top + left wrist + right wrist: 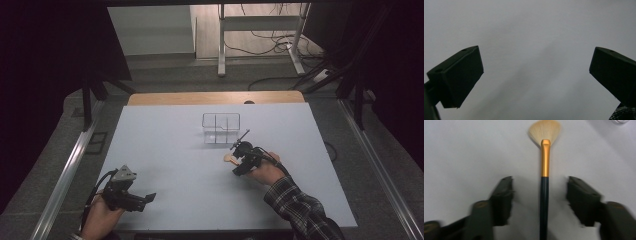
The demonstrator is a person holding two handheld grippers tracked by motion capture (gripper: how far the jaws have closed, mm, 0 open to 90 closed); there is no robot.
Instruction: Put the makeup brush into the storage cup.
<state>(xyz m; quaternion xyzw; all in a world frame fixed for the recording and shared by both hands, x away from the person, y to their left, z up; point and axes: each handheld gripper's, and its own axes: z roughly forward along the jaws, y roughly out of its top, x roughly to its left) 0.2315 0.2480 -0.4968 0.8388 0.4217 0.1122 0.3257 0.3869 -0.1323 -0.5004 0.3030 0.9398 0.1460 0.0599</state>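
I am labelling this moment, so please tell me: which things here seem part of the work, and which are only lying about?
Likely part of the work:
- fan brush, lying between the open right gripper
- clear divided box

Idle:
- left gripper, open over bare table

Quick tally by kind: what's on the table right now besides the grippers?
Fan brush: 1, lying flat between the open fingers of the right gripper
Clear divided organizer: 1, empty as far as I can see
Total: 2

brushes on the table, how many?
1. A fan brush with a gold ferrule and dark handle lies flat between the right gripper's open jaws, near the clear plastic divided box.
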